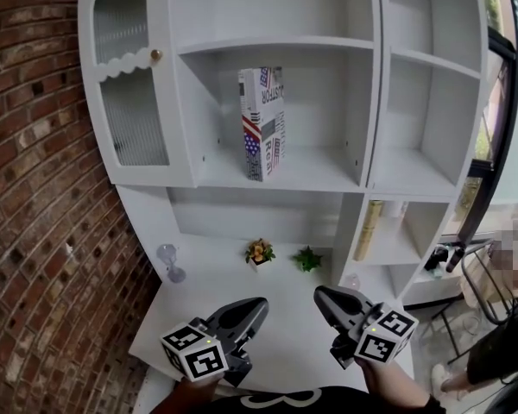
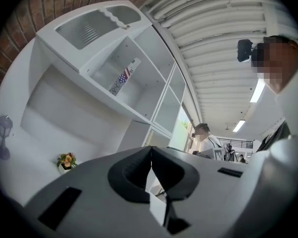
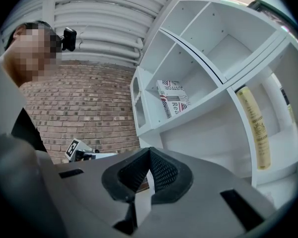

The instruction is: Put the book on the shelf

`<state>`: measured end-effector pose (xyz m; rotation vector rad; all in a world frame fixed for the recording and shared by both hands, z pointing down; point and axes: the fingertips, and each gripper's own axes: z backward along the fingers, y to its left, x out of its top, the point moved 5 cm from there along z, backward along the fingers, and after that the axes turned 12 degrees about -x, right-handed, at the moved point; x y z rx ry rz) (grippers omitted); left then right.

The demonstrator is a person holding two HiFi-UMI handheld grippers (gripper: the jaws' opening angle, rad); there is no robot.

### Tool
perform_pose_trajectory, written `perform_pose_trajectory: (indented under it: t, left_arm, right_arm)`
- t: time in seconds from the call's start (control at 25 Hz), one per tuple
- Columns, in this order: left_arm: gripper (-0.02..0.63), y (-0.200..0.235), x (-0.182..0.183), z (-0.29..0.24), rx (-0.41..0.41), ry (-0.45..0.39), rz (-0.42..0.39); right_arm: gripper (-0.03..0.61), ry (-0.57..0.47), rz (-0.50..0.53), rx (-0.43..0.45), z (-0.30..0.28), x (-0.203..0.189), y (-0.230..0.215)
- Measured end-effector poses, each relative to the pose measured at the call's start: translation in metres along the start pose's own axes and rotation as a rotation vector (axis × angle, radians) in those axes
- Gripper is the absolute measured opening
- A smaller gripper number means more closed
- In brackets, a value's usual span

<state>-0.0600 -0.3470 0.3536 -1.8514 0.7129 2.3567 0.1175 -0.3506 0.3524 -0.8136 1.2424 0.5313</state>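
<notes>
A book (image 1: 262, 122) with a flag-patterned cover stands upright in the middle compartment of the white shelf unit (image 1: 276, 50), free of both grippers. It also shows small in the left gripper view as the book (image 2: 124, 77) and in the right gripper view as the book (image 3: 174, 98). My left gripper (image 1: 257, 304) hovers low over the white counter (image 1: 285, 335), shut with nothing between its jaws. My right gripper (image 1: 321, 294) hangs beside it, also shut and empty. Both point up toward the shelves.
A small flower pot (image 1: 259, 253) and a green plant (image 1: 307, 259) sit at the back of the counter, with a glass lamp (image 1: 170, 262) at left. A yellow book (image 1: 368, 229) leans in a lower right compartment. Brick wall (image 1: 34, 188) at left. A person (image 1: 509, 326) stands at right.
</notes>
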Motion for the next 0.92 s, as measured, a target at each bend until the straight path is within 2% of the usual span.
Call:
perform_pose_trajectory:
  t: [0.36,0.92]
  left_arm:
    - [0.003,-0.010,0.011,-0.001,0.026,0.010,-0.059]
    - [0.003,-0.015,0.014,-0.022,0.008,0.034,-0.068]
  right_arm:
    - [0.009,-0.011,0.037,0.027,0.006,0.003,0.008]
    - [0.009,-0.021,0.039,0.009,0.013,0.009,-0.012]
